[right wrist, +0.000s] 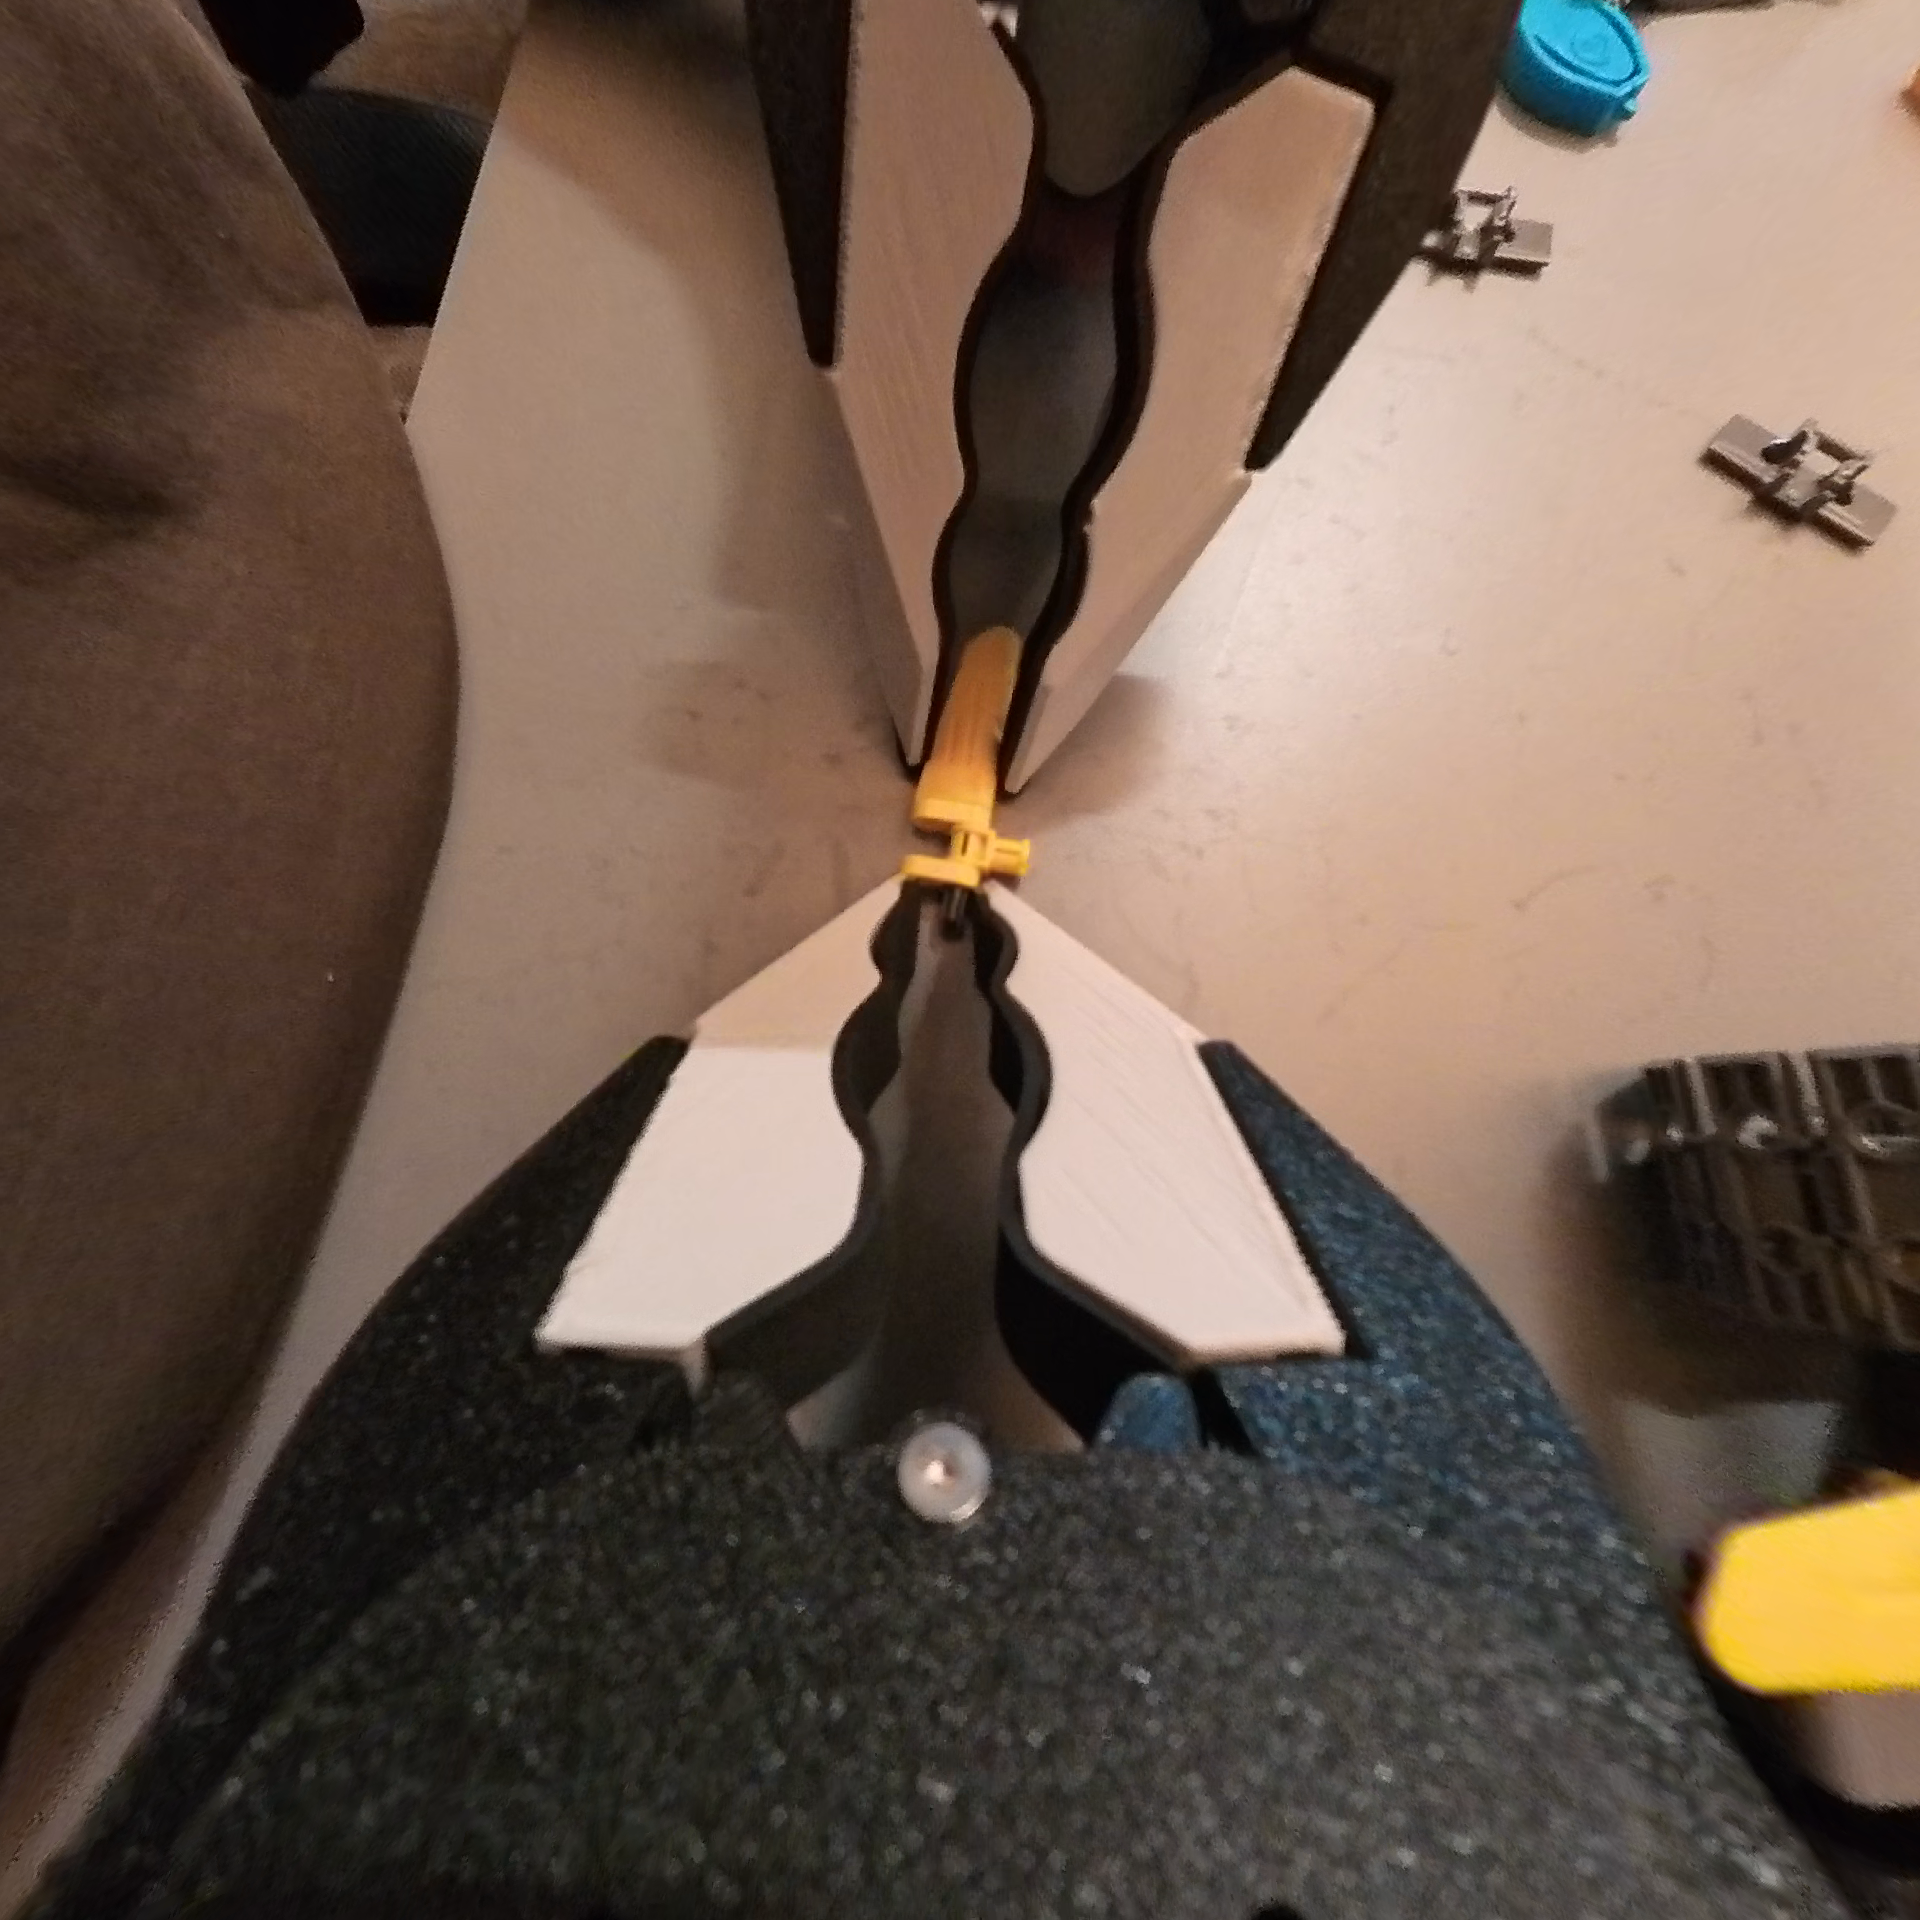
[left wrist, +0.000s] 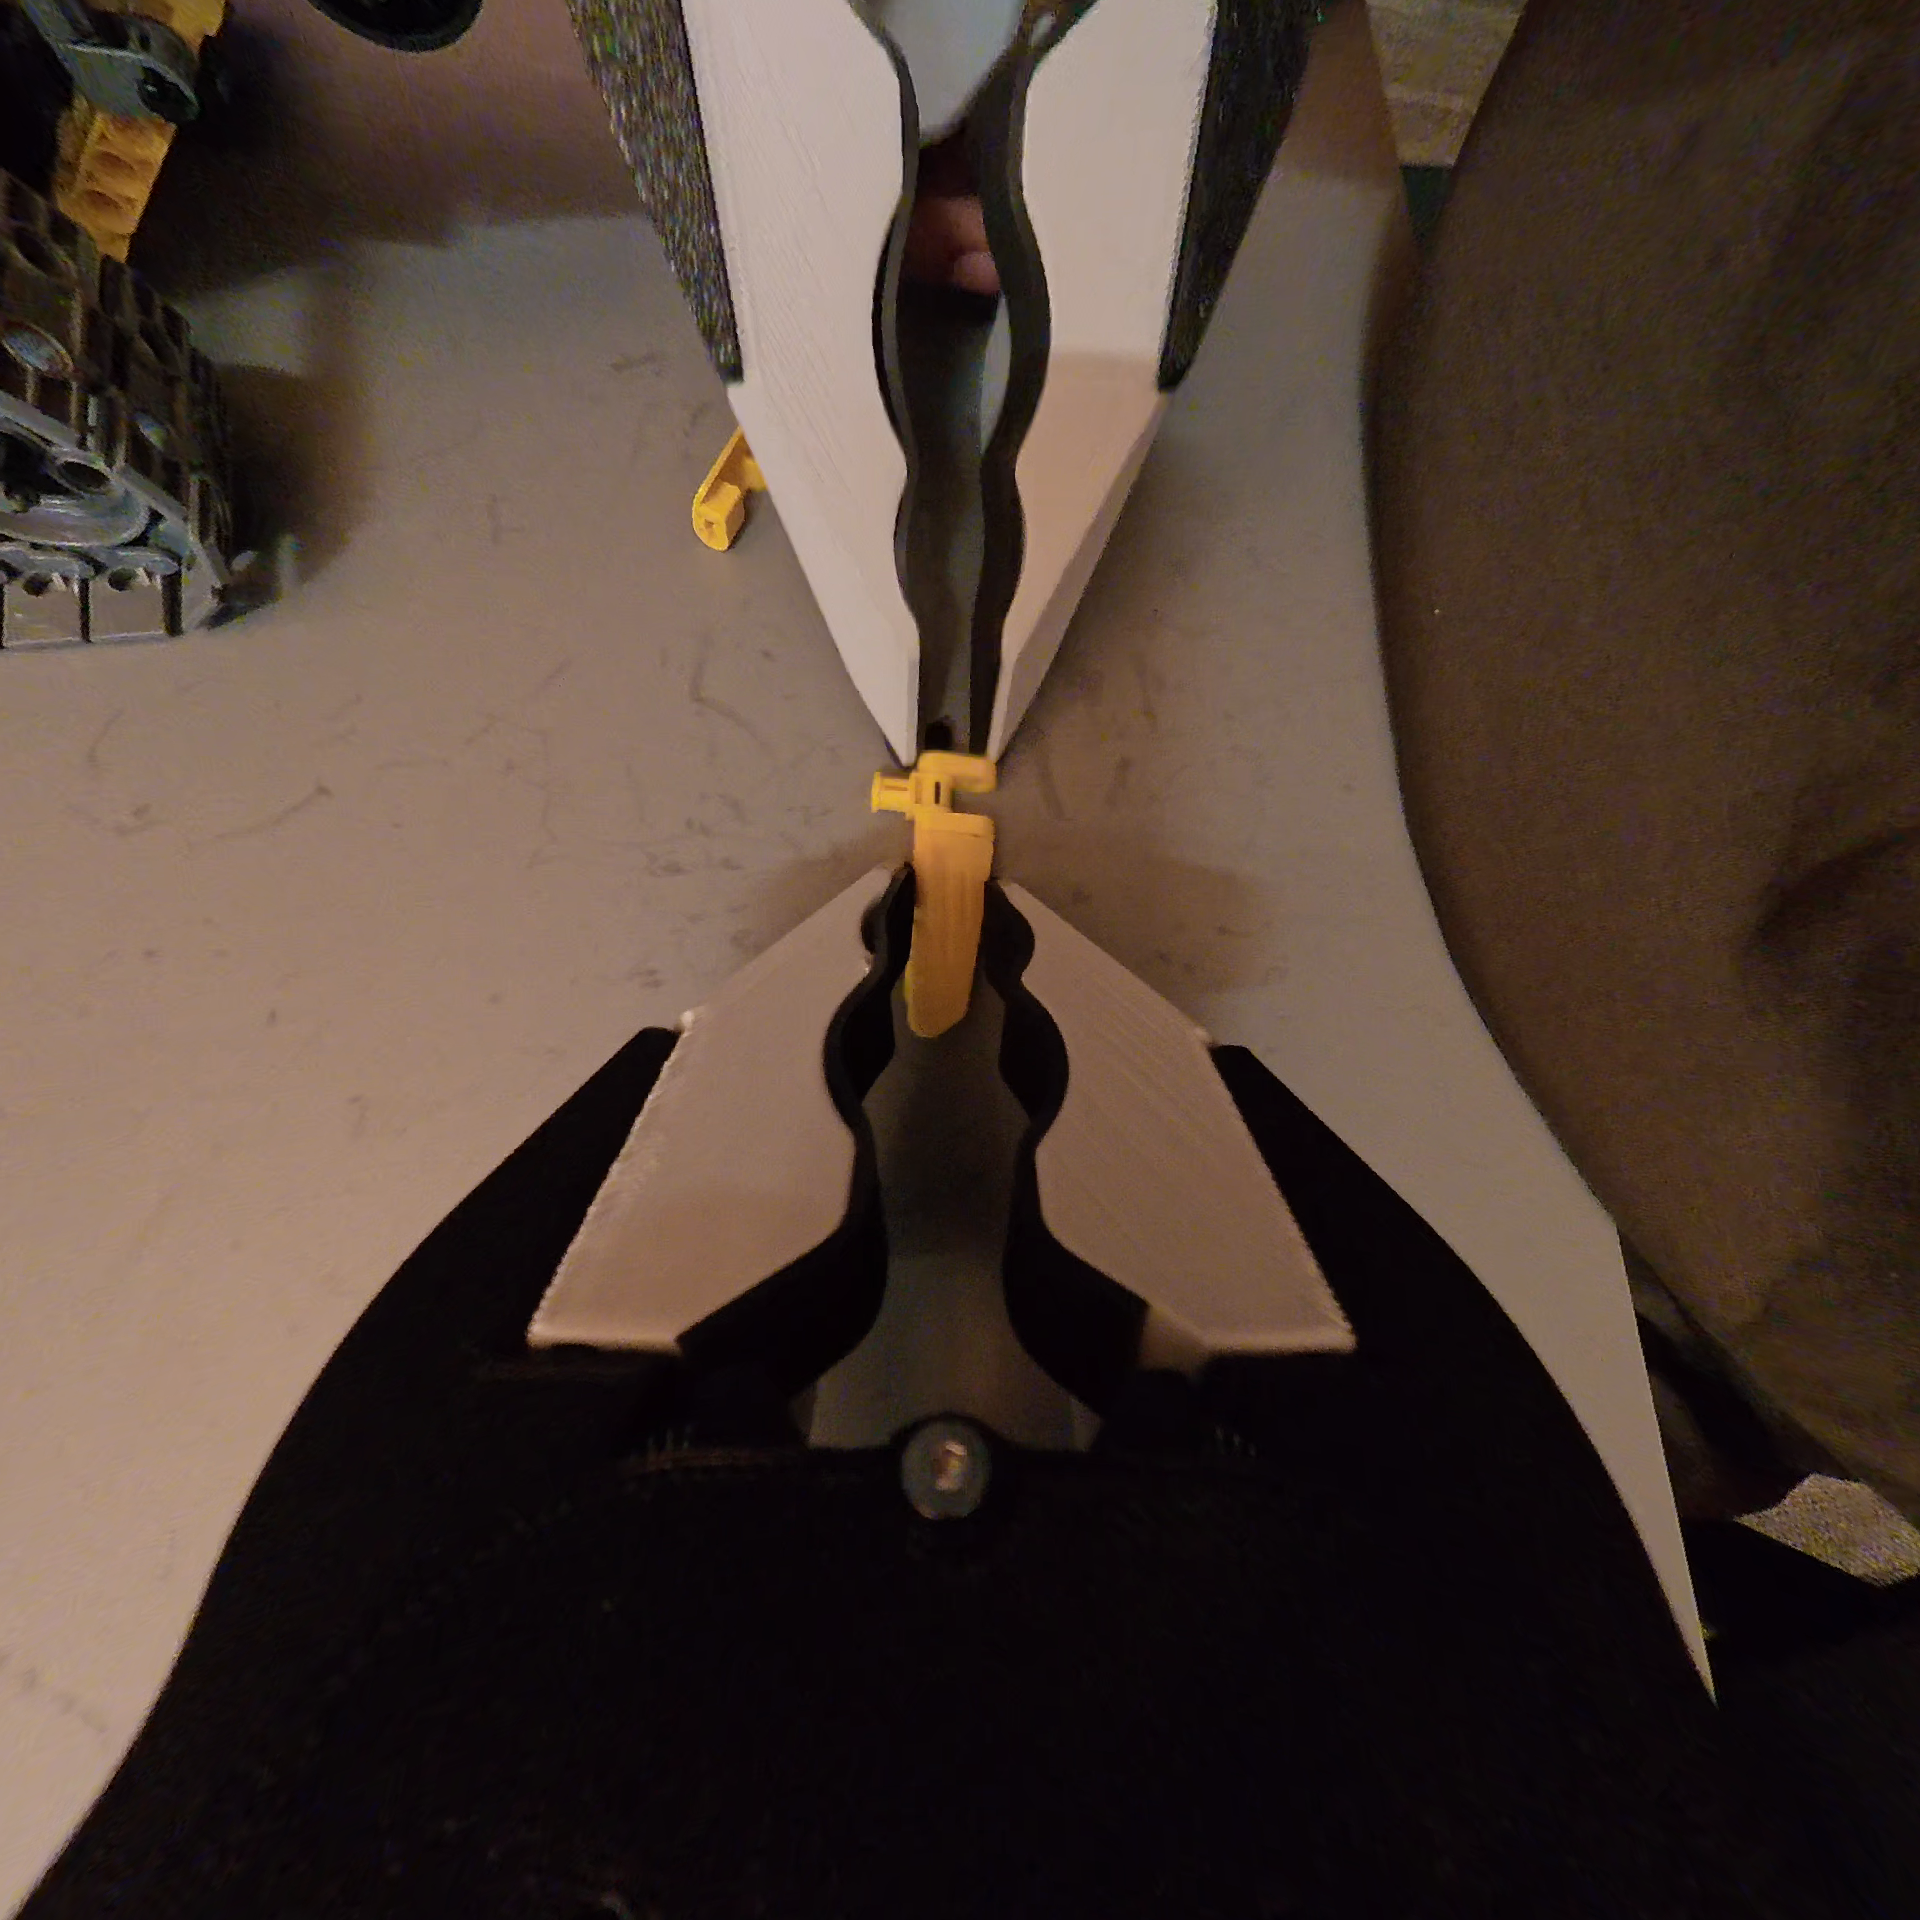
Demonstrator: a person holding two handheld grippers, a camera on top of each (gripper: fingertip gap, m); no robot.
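Looking along the left claw (left wrist: 940,883), its two white fingers are pinching together on a long yellow plastic peg (left wrist: 943,925), held just above the pale counter (left wrist: 416,935). The right claw (left wrist: 951,743) is coming from the far side, squeezing a small yellow cross-shaped plastic connector (left wrist: 928,787) that is touching the peg's end. Both bits are looking light, stiff and tiny, so holding them near the joined ends is seeming best. A dark toy track with grey wheels (left wrist: 94,457) is lying well apart.

Looking along the right claw (right wrist: 961,894), it is clamping the connector (right wrist: 966,854). Only this view is showing grey plastic clips (right wrist: 1797,483) and a round blue plastic lid (right wrist: 1584,52).
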